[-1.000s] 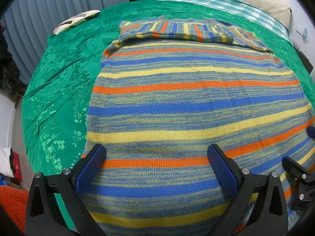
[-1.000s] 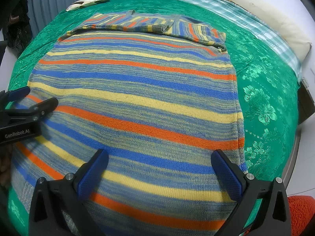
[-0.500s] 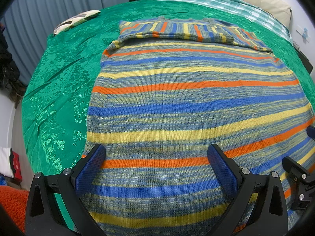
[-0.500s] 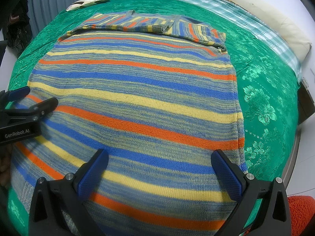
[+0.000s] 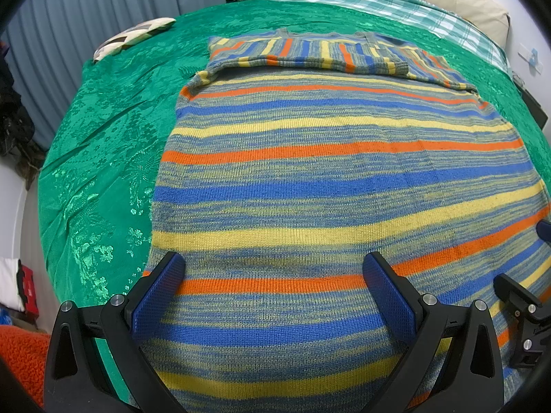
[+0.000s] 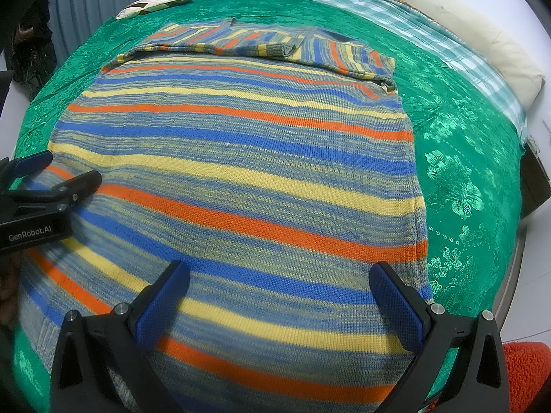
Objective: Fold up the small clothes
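A: Sweater (image 5: 337, 186) count first: 1 striped knit, lying flat on the green bedspread (image 5: 103, 144), with both sleeves folded across the chest at its far end.

B: And grippers?

A: 2. The left gripper (image 5: 272, 292) has its 2 blue-padded fingers (image 5: 158, 289) spread wide over the near hem, pinching nothing. The right gripper (image 6: 279, 296) is spread just the same, low over the hem on the sweater's right side, with nothing between its pads.

B: Which way does the sweater run?

A: Its long axis goes straight away from both cameras: hem nearest, neckline farthest, toward the grey curtain (image 5: 113, 0). The body stripes in orange, blue and yellow run across that axis. On the folded sleeves the stripes run along it instead.

B: Anything else on the bed?

A: 1 patterned cushion (image 5: 134, 36) at the far left corner, well apart from the sweater. 1 checked blanket (image 6: 413, 24) and 1 cream pillow (image 6: 482, 44) lie along the right side.

B: Any writing?

A: 1 label. In the right wrist view the left gripper's black body reads "GenRobot.AI" (image 6: 30, 234) in white letters.
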### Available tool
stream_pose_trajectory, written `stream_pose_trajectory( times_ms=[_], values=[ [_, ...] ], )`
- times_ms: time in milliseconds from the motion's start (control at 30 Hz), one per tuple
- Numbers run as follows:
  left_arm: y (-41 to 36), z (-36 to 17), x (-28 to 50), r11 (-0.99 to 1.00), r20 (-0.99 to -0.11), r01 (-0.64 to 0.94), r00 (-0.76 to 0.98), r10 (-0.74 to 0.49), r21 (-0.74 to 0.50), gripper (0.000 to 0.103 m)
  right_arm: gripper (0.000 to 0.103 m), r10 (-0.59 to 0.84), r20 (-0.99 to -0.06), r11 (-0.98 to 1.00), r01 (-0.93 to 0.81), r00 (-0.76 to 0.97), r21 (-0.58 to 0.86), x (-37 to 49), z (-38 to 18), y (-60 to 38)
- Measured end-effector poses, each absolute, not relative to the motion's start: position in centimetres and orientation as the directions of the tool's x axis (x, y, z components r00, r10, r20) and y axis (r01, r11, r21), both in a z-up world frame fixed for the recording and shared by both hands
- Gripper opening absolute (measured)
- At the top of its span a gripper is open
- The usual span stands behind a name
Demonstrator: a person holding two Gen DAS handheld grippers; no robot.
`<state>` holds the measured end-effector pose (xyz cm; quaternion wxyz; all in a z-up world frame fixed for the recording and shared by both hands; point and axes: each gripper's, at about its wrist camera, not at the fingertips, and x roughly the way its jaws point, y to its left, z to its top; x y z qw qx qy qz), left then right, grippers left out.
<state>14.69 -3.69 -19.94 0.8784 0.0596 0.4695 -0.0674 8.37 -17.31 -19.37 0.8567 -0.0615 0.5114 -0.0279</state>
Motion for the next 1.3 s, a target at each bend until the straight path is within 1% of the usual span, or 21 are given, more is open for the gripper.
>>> stream_pose_trajectory(
  times_ms=[133, 267, 333, 400, 500, 567, 633, 667, 733, 800, 833, 867, 900, 933, 967, 1000, 1033, 1100, 1167, 1233, 1300],
  values=[
    [-3.5, -19.4, 14.5, 0.978, -0.858, 0.2, 0.511, -0.058, 0.054, 0.103, 0.103, -0.095, -0.898, 0.992, -0.034, 0.43, -0.121, 8.3, -18.9, -17.5],
    [-1.7, -17.7, 11.7, 0.952, -0.917, 0.298, 0.395, -0.06, 0.066, 0.102, 0.103, -0.067, -0.957, 0.99, -0.099, 0.282, -0.099, 6.0, -17.2, -19.5],
    [0.0, -17.0, 10.2, 0.953, -0.925, 0.292, 0.378, -0.038, 0.08, 0.102, 0.102, -0.027, -0.986, 0.995, -0.093, 0.164, -0.043, 3.5, -16.3, -22.2],
    [1.9, -16.2, 9.4, 0.964, -0.934, 0.259, 0.356, -0.035, 0.063, 0.102, 0.101, -0.06, -0.994, 0.995, -0.072, 0.091, -0.067, 1.6, -15.5, -24.8],
    [3.7, -15.5, 9.8, 0.979, -0.929, 0.203, 0.36, -0.082, -0.008, 0.102, 0.101, -0.114, -0.984, 0.992, -0.027, 0.136, -0.119, 0.0, -13.1, -28.4],
    [3.9, -16.3, 10.6, 0.98, -0.937, 0.185, 0.324, -0.134, -0.076, 0.101, 0.1, -0.043, -0.971, 0.999, 0.033, 0.237, -0.036, 0.0, -11.2, -30.7],
    [3.6, -18.0, 11.3, 0.975, -0.959, 0.178, 0.225, -0.171, -0.132, 0.099, 0.098, 0.092, -0.945, 0.989, 0.082, 0.314, 0.124, 0.8, -10.6, -32.5],
    [3.4, -18.6, 11.5, 0.973, -0.964, 0.175, 0.19, -0.183, -0.151, 0.094, 0.095, 0.141, -0.937, 0.98, 0.09, 0.319, 0.178, 1.2, -11.0, -32.7],
    [3.6, -18.9, 11.5, 0.973, -0.966, 0.158, 0.168, -0.196, -0.169, 0.091, 0.086, 0.226, -0.932, 0.957, 0.113, 0.285, 0.266, 2.4, -13.0, -33.1],
    [3.7, -18.9, 11.5, 0.972, -0.969, 0.14, 0.138, -0.206, -0.186, 0.082, 0.072, 0.279, -0.93, 0.944, 0.11, 0.241, 0.312, 3.0, -14.7, -32.9],
    [3.7, -18.9, 11.5, 0.973, -0.972, 0.135, 0.116, -0.204, -0.188, 0.075, 0.069, 0.306, -0.927, 0.935, 0.112, 0.218, 0.336, 3.1, -15.5, -32.7],
    [3.7, -18.9, 11.4, 0.973, -0.975, 0.137, 0.1, -0.198, -0.184, 0.065, 0.059, 0.327, -0.924, 0.928, 0.12, 0.197, 0.354, 3.1, -16.1, -32.6],
    [3.5, -18.8, 11.3, 0.973, -0.979, 0.147, 0.081, -0.188, -0.175, 0.061, 0.047, 0.354, -0.92, 0.917, 0.133, 0.17, 0.377, 2.9, -17.0, -32.5],
    [3.4, -18.6, 11.2, 0.973, -0.981, 0.156, 0.07, -0.181, -0.169, 0.051, 0.042, 0.383, -0.913, 0.903, 0.15, 0.144, 0.402, 3.0, -17.5, -32.7],
    [3.2, -18.4, 11.2, 0.972, -0.983, 0.168, 0.059, -0.176, -0.164, 0.032, 0.032, 0.398, -0.908, 0.895, 0.16, 0.132, 0.416, 3.0, -17.7, -32.7],
    [2.9, -18.3, 11.3, 0.97, -0.985, 0.183, 0.044, -0.168, -0.157, 0.018, 0.024, 0.411, -0.902, 0.89, 0.159, 0.13, 0.428, 3.0, -17.6, -32.8],
    [2.6, -18.2, 11.3, 0.967, -0.986, 0.2, 0.027, -0.165, -0.157, 0.006, 0.012, 0.406, -0.905, 0.895, 0.147, 0.123, 0.421, 2.8, -17.3, -32.6],
    [2.1, -17.6, 11.6, 0.962, -0.988, 0.232, 0.023, -0.154, -0.145, 0.005, 0.007, 0.399, -0.91, 0.905, 0.113, 0.109, 0.41, 2.2, -16.3, -32.1],
    [1.8, -17.0, 11.8, 0.955, -0.987, 0.259, 0.023, -0.157, -0.146, 0.004, 0.007, 0.409, -0.905, 0.904, 0.081, 0.116, 0.419, 2.1, -15.4, -31.7],
    [1.9, -15.7, 12.2, 0.948, -0.982, 0.266, 0.029, -0.186, -0.172, 0.004, 0.007, 0.43, -0.891, 0.896, 0.054, 0.147, 0.441, 2.5, -13.8, -31.7],
    [2.6, -13.7, 13.4, 0.939, -0.965, 0.247, 0.051, -0.259, -0.239, 0.004, 0.006, 0.473, -0.857, 0.87, 0.046, 0.204, 0.491, 3.0, -12.4, -31.9]
  ],
)
